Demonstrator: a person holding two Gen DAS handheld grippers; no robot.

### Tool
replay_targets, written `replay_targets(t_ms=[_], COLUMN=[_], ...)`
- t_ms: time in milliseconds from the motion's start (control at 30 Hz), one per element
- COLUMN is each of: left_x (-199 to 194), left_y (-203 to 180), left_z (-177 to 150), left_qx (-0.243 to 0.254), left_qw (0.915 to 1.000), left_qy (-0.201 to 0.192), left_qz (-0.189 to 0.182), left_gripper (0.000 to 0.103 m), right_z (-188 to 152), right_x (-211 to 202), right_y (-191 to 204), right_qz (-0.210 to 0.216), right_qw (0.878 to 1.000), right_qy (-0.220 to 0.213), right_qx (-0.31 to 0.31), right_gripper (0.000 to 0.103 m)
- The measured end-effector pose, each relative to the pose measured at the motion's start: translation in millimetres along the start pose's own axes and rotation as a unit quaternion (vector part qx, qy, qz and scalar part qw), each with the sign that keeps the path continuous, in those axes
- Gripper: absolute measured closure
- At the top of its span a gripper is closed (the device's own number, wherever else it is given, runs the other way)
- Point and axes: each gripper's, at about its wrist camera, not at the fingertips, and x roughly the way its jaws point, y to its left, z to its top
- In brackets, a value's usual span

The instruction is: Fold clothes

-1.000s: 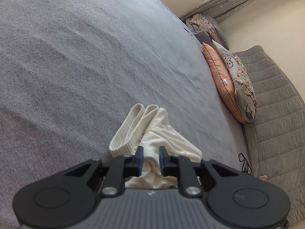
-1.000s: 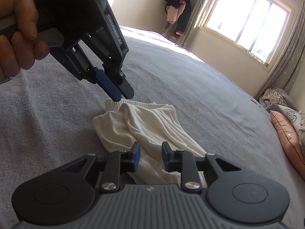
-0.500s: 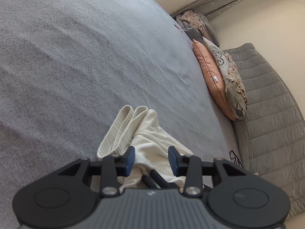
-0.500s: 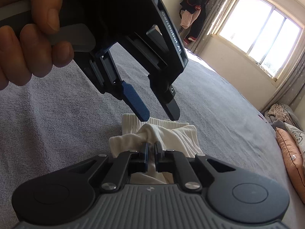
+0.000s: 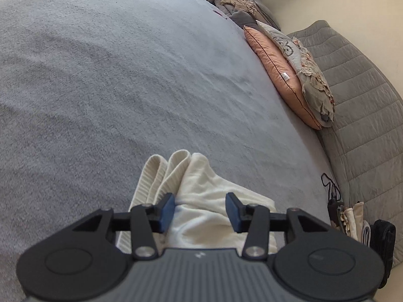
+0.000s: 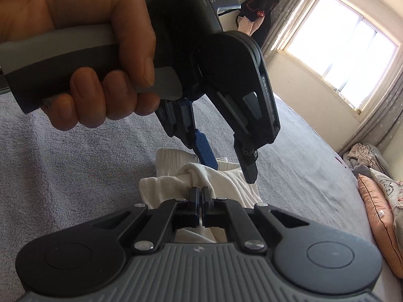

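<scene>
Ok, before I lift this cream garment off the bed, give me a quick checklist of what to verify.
1. Right gripper shut on the cream garment: ok, cloth bunched between its fingers.
2. Left gripper gripping too: not ok, open above the cloth.
3. Left gripper over the ribbed waistband: ok.
4. Garment lying flat: not ok, rumpled.
5. Free grey bedspread beyond the garment: ok.
6. Grip firm enough to hold: cannot tell.
</scene>
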Motion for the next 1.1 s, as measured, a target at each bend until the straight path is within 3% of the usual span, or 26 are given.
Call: replay_targets(t_ms=[67, 233, 333, 433, 600, 700, 867, 933, 1000, 1100], left_x=[4.7, 2.7, 2.8, 5.0, 7.1, 7.1, 6.1, 6.9, 6.8, 6.0], left_y=[0.8, 12.1, 14.9, 17.6, 18.3, 19.7, 19.3, 17.5, 17.6, 17.4], left_z=[-0.9, -0.6, -0.6, -0.3, -0.4, 0.2, 0.0, -0.4, -0.2, 0.0], left_qx=[0.012, 0.002, 0.0, -0.003, 0.001, -0.004, -0.002, 0.004, 0.003, 0.005], left_qw=[0.9999, 1.0, 0.9999, 0.9999, 0.9998, 0.9997, 0.9996, 0.9997, 0.9997, 0.9997], left_qy=[0.008, 0.01, 0.01, 0.011, 0.013, 0.014, 0.015, 0.015, 0.015, 0.015], left_qz=[0.009, -0.002, -0.005, -0.01, -0.015, -0.02, -0.025, -0.021, -0.02, -0.019], left_gripper=[0.072, 0.08, 0.08, 0.08, 0.08, 0.08, 0.079, 0.079, 0.079, 0.079], right_z=[3.8, 10.1, 10.1, 10.9, 12.1, 10.9, 3.0, -1.0, -0.7, -1.8], right_x=[-8.3, -24.5, -28.3, -37.3, -48.9, -53.9, -47.8, -48.1, -45.5, -41.4], right_y=[-0.8, -1.2, 0.8, -2.7, -15.9, -28.5, -37.2, -44.9, -41.6, -24.4], right_qz=[0.0, 0.028, 0.034, 0.072, 0.084, 0.127, 0.154, 0.173, 0.146, 0.104], right_qw=[1.0, 0.999, 0.999, 0.997, 0.995, 0.988, 0.979, 0.969, 0.973, 0.989], right_qy=[-0.009, -0.016, -0.011, -0.008, -0.012, -0.016, -0.013, -0.029, -0.025, -0.008], right_qx=[0.002, 0.014, 0.009, 0.035, 0.056, 0.091, 0.132, 0.175, 0.177, 0.105], right_gripper=[0.101, 0.101, 0.101, 0.101, 0.101, 0.101, 0.101, 0.101, 0.098, 0.09])
